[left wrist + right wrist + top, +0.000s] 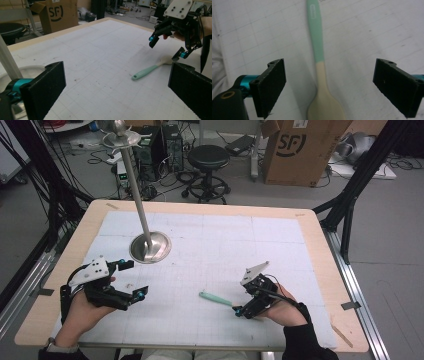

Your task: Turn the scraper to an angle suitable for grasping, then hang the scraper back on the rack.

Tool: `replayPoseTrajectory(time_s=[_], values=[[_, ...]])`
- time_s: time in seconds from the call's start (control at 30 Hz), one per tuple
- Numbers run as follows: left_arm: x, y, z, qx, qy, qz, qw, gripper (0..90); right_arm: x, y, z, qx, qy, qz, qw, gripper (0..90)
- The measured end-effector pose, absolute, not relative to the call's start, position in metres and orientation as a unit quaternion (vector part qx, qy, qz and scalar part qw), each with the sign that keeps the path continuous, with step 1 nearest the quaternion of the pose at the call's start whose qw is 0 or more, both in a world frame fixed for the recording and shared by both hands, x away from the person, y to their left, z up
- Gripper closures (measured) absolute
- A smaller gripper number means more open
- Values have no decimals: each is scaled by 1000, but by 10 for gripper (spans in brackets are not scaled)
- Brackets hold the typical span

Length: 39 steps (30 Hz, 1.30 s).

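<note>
- The spoon [321,65] lies flat on the bench [320,250], near its front edge and right of centre.
- The right gripper [329,87] hovers directly over the bowl end. Its jaws stand wide, one on each side, and do not touch the spoon.
- Long axis: the handle runs straight away from the right jaws, toward the left gripper [134,279].
- The left jaws also stand wide and hold nothing, well apart from the spoon.
- Spoon: mint-green handle, pale cream bowl, smooth matte finish.
- The bench carries a white gridded mat [225,235].
</note>
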<state>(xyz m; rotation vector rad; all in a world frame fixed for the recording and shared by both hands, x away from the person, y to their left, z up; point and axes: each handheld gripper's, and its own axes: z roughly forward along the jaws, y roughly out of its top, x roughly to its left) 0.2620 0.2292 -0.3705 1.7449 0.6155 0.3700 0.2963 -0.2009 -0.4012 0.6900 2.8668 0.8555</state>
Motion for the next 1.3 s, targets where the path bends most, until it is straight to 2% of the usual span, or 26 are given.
replayPoseTrajectory(time_s=[0.1, 0.27, 0.3, 0.5, 0.57, 0.63, 0.77, 0.8, 0.83, 0.97, 1.0, 1.03, 1.07, 1.2, 1.3], values=[[260, 230, -371, 749, 265, 159, 586, 19, 299, -194, -402, 216, 943, 252, 22, 125], [260, 234, -371, 747, 270, 161, 586, 19, 307, -187, -409, 208, 956, 204, 32, 167], [260, 234, -371, 747, 270, 161, 586, 19, 310, -185, -412, 214, 957, 190, 47, 207], [260, 234, -373, 748, 271, 160, 584, 19, 312, -182, -414, 191, 967, 163, 39, 373], [260, 235, -373, 748, 273, 163, 583, 19, 312, -182, -414, 188, 968, 161, 34, 391], [260, 237, -372, 746, 275, 164, 584, 19, 314, -182, -413, 188, 969, 155, 24, 445], [258, 241, -373, 746, 278, 166, 582, 19, 316, -180, -412, 191, 970, 147, 19, 477], [258, 241, -373, 745, 280, 166, 582, 19, 315, -177, -411, 181, 973, 138, 17, 545], [258, 242, -373, 745, 281, 167, 581, 19, 315, -175, -410, 176, 975, 134, 17, 574], [256, 243, -375, 746, 284, 166, 578, 19, 314, -169, -410, 173, 978, 119, 13, 598], [256, 244, -376, 747, 284, 167, 577, 19, 314, -167, -409, 167, 980, 110, 13, 637], [256, 244, -376, 747, 284, 167, 577, 19, 314, -167, -409, 167, 980, 110, 13, 637], [255, 245, -376, 747, 285, 167, 577, 19, 313, -163, -408, 156, 982, 107, 13, 685], [253, 247, -376, 746, 288, 170, 576, 19, 314, -161, -408, 153, 983, 102, 9, 705], [252, 249, -375, 744, 290, 171, 577, 19, 316, -161, -409, 161, 981, 104, 3, 789]])
